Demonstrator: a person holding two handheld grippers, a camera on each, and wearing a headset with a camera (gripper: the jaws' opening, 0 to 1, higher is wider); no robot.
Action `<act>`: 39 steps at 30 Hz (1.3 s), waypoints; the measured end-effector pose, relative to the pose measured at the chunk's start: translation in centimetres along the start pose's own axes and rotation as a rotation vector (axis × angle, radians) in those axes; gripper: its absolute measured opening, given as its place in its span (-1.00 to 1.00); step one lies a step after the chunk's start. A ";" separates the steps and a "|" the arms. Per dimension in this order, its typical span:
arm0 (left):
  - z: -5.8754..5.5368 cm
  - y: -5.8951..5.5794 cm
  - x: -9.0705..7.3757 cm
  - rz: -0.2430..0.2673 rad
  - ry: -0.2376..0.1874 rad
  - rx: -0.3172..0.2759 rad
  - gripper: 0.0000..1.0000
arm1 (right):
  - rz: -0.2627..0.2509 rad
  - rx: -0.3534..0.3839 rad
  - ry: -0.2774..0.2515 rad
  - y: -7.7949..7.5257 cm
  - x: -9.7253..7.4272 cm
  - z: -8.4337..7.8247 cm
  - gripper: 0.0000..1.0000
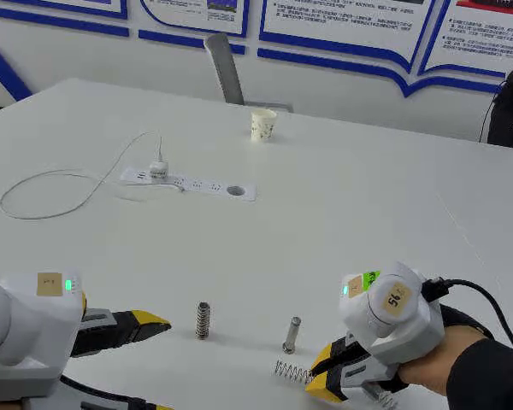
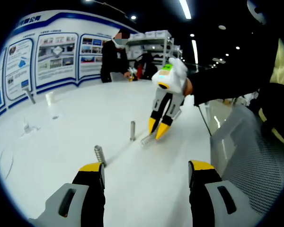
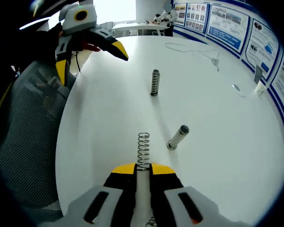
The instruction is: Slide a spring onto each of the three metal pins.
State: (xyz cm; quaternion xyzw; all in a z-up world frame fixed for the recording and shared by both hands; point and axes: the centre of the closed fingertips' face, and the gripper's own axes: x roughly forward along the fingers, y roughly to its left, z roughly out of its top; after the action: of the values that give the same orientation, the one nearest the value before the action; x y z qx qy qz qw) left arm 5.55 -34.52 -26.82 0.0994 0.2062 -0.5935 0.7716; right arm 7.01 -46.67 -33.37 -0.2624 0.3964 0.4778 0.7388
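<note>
lab/showroom | wall posters [image 1: 342,21]; white table [image 1: 342,213]; storage shelves [image 2: 154,45]

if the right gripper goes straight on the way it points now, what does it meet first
Probably the spring-fitted pin, almost dead ahead of the held spring in the right gripper, though depth is unclear. The bare pin sits off to the right and is likely missed.

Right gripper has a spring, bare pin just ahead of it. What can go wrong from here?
1. A long stretch of the spring sticks out free ahead of the right gripper. It may bend or slip when pressed onto the bare pin.
2. That pin stands loose on the table. The left gripper is open and apart from it, so a sideways nudge could topple it.
</note>
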 end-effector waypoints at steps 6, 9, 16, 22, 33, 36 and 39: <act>0.8 -0.4 1.0 -0.035 0.001 0.025 0.38 | 0.011 -0.039 -0.004 0.5 -1.4 1.0 -0.77; 1.0 -0.5 1.5 -0.051 0.004 0.037 0.35 | 0.014 -0.063 -0.007 0.8 -2.1 1.7 -0.77; 1.3 -0.5 2.7 -0.080 0.009 0.056 0.25 | 0.024 -0.108 -0.010 1.3 -2.9 2.9 -0.77; 1.5 -0.6 3.8 -0.105 0.013 0.069 0.15 | 0.032 -0.135 -0.013 1.6 -3.1 3.8 -0.77; 1.8 -1.1 5.0 -0.134 0.008 0.095 -0.10 | 0.053 -0.179 -0.013 2.4 -3.1 4.7 -0.77; 1.9 -1.2 5.2 -0.137 0.004 0.100 -0.17 | 0.062 -0.191 -0.014 2.6 -3.1 4.8 -0.77; 2.1 -1.5 5.4 -0.144 -0.005 0.104 -0.24 | 0.071 -0.205 -0.015 2.9 -3.1 5.1 -0.77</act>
State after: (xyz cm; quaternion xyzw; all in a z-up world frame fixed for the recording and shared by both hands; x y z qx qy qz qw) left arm 5.72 -40.47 -27.12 0.1229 0.1797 -0.6578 0.7210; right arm 5.31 -43.15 -27.98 -0.3186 0.3489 0.5437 0.6937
